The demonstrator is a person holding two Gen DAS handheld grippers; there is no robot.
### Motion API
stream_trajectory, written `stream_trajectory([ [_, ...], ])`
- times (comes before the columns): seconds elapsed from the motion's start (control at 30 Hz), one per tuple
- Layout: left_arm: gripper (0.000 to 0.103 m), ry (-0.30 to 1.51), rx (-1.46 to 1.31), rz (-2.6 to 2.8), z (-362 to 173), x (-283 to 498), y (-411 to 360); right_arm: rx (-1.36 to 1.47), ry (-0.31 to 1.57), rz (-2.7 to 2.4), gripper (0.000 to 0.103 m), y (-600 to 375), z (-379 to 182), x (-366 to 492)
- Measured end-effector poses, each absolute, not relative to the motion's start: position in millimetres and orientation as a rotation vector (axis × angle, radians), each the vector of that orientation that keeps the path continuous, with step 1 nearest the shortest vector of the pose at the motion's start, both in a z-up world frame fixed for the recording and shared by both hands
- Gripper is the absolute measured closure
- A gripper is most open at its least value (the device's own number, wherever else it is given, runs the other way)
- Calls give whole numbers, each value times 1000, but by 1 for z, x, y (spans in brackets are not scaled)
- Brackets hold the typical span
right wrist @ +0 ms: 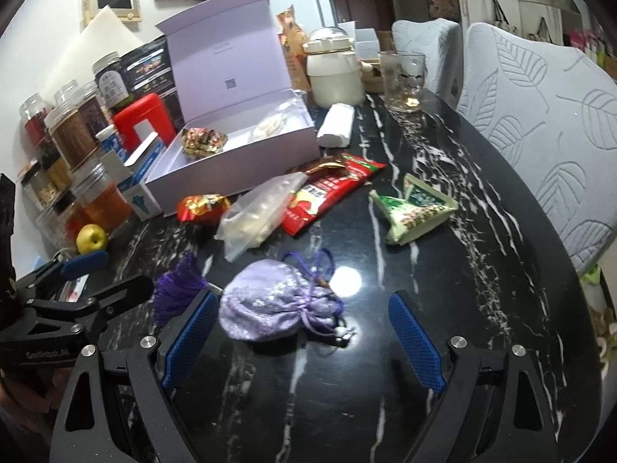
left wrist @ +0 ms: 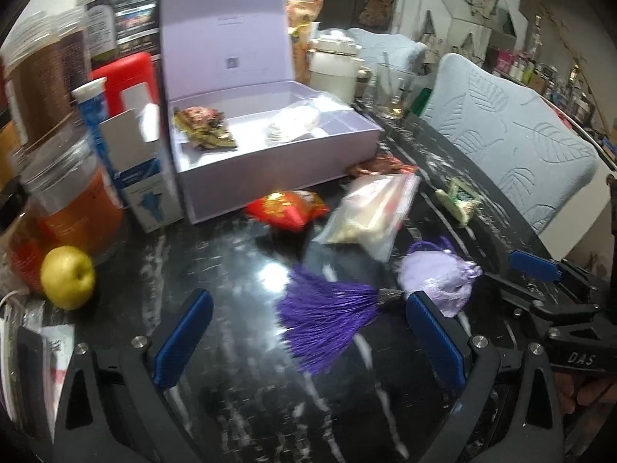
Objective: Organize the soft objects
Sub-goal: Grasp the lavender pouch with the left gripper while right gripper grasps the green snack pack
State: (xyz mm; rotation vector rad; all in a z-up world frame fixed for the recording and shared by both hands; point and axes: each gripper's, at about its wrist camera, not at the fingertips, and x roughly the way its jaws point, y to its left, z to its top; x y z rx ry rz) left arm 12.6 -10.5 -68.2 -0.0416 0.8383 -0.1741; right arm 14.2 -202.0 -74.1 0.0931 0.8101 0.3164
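Hovering over the near edge of the black marble desk [right wrist: 443,200], both tools have their jaws spread wide with nothing clamped. The right hand-held gripper [right wrist: 300,343] frames the lilac drawstring pouch [right wrist: 266,305], which lies on the desk between its blue pads, nearer the left one, probably so a squeeze can take the soft body. The left hand-held gripper [left wrist: 308,339] straddles the pouch's purple tassel [left wrist: 327,312], perhaps to keep the fringe from trailing. Farther off, the lilac box [right wrist: 246,154] stands open with its lid propped back, a gold-wrapped item already inside, likely the destination. A clear bag [right wrist: 258,216], red packet [right wrist: 331,196] and green packet [right wrist: 416,208] wait loose between pouch and box.
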Motion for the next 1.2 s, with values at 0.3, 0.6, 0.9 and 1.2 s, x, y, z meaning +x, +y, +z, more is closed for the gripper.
stream_trajectory([
  [0.3,1,867,-38,-340,-75,31,-60,109,844,233,12,-235,-80,16],
  [0.6,1,934,-23,-403,-92,45,-88,186,846,154,12,-277,-84,22],
  [0.9,1,987,8,-409,-105,54,-106,152,843,209,12,-285,-84,52],
  [1.2,45,912,129,-399,-107,52,-117,57,837,293,5,-272,-81,89],
])
